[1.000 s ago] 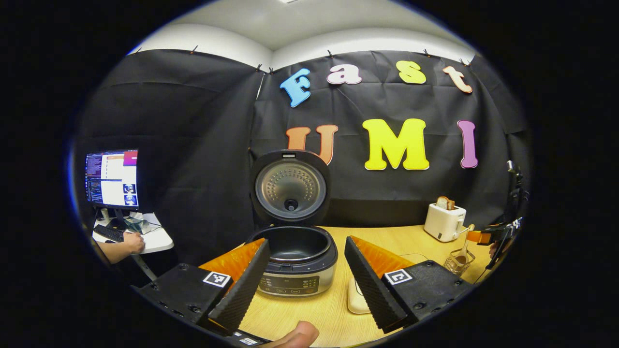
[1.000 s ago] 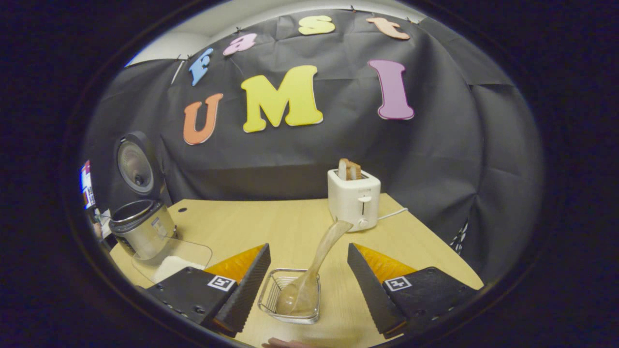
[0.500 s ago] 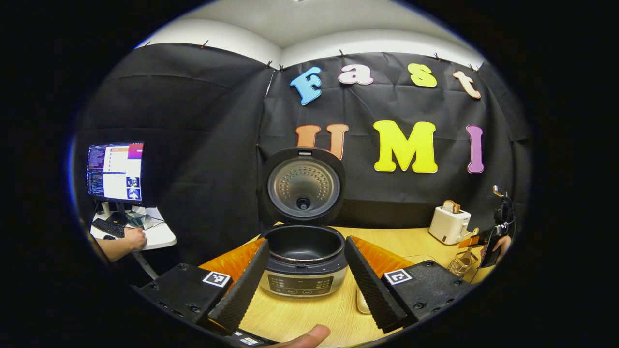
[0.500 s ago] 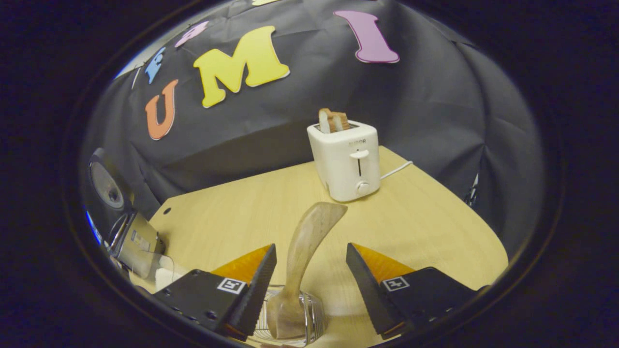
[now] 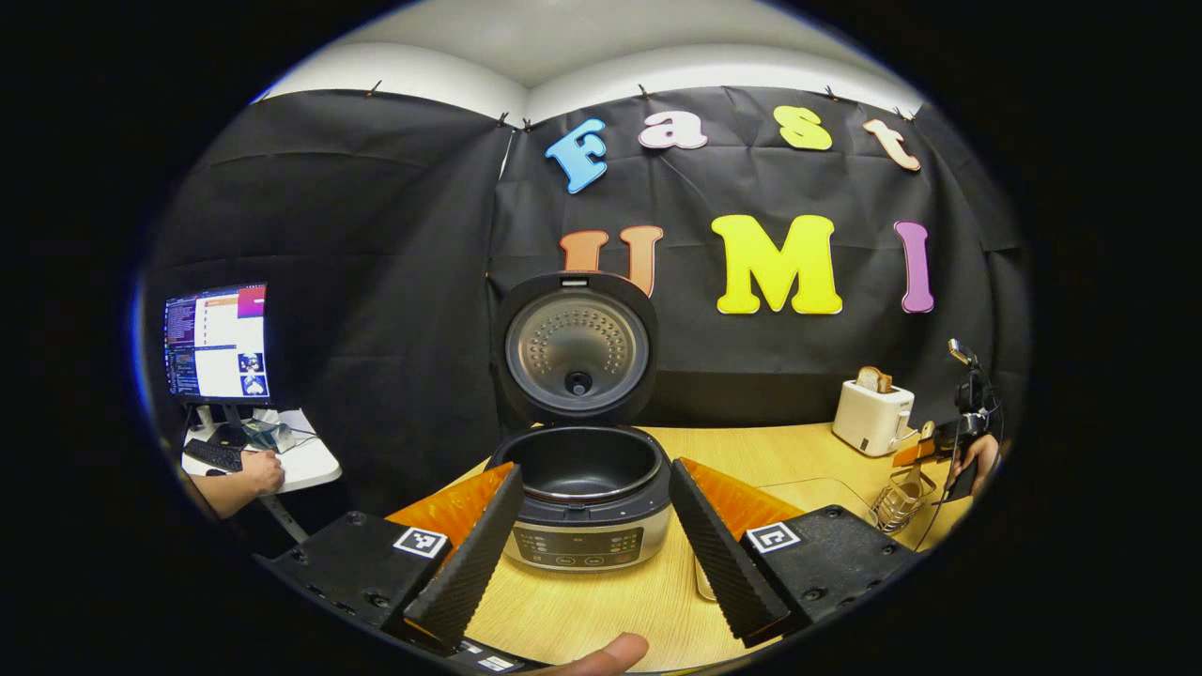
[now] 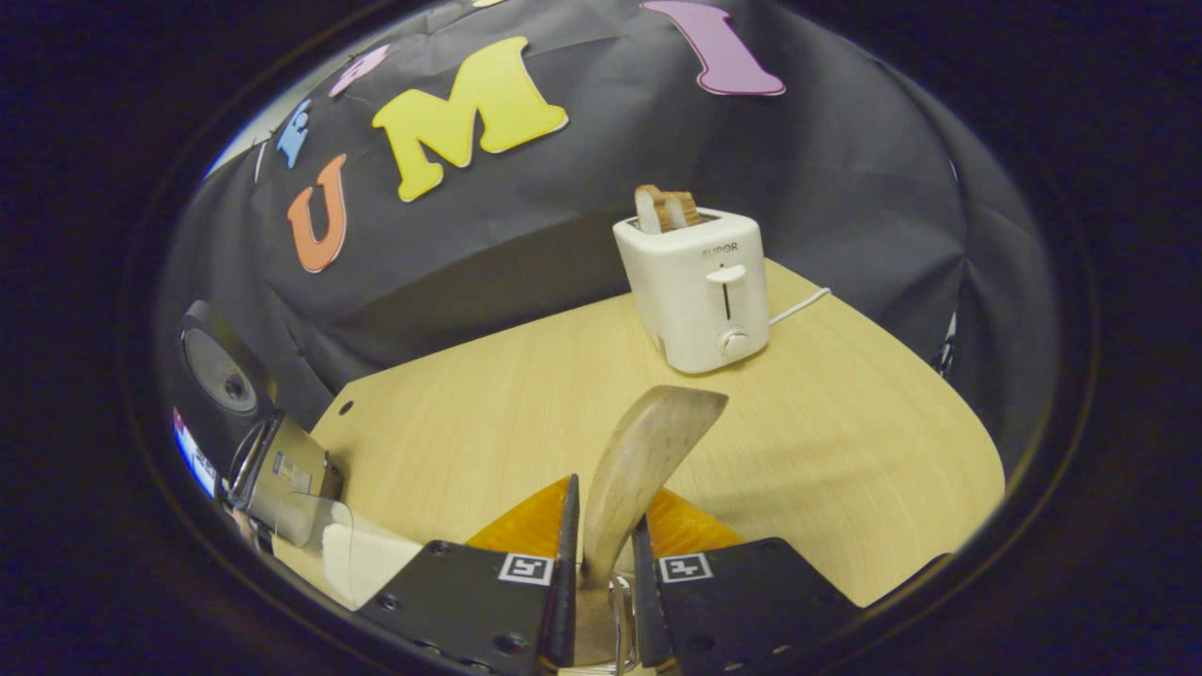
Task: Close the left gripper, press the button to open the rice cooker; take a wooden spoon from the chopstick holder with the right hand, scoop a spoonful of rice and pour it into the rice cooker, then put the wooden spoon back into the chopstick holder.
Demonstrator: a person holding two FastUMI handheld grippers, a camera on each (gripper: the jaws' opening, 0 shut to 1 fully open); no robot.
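**Cooker open, spoon grabbed**

So from the left gripper view: over at 9 o'clock there's a monitor [image 5: 217, 344] on a little side desk with a person's hand [image 5: 255, 471] on it. Dead centre, the rice cooker [image 5: 584, 502] sits on the wooden table [image 5: 751, 453], lid [image 5: 575, 348] standing straight up, pot dark inside. The left gripper [image 5: 592, 530] has its fingers spread wide, one either side of the cooker, gripping nothing. Out at 3 o'clock there's the toaster [image 5: 873, 419] and the wire chopstick holder [image 5: 901, 502].

In the right gripper view, the cooker is at 8 o'clock, the toaster at 1. The right gripper [image 6: 601, 573] is clamped on the wooden spoon [image 6: 639, 469], whose flat end leans up toward 1 o'clock, lower end in the holder at 6.
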